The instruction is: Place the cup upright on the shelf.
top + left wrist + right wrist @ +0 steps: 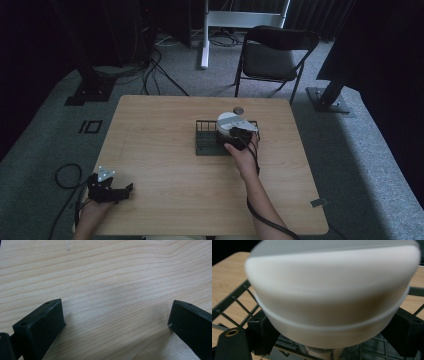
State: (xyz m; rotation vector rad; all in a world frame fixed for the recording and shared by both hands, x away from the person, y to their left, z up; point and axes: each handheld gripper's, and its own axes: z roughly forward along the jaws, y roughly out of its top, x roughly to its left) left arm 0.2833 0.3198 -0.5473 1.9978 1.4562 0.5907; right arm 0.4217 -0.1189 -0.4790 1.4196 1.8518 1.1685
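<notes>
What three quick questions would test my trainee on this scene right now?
1. True or false: the left gripper holds a white bowl.
2. What sits between the right gripper fingers? A) white bowl B) the folding chair C) a cable
3. The bowl is over the black wire ____.

Key: 1 false; it is open above bare table. 2 A. 3 basket.

A round white plastic container with a flat grey lid (229,121) sits at the right end of a black wire basket (204,141), which rests right of centre on the light wooden table. Up close the container (332,302) looks blurred, possibly tilted toward the camera.
</notes>
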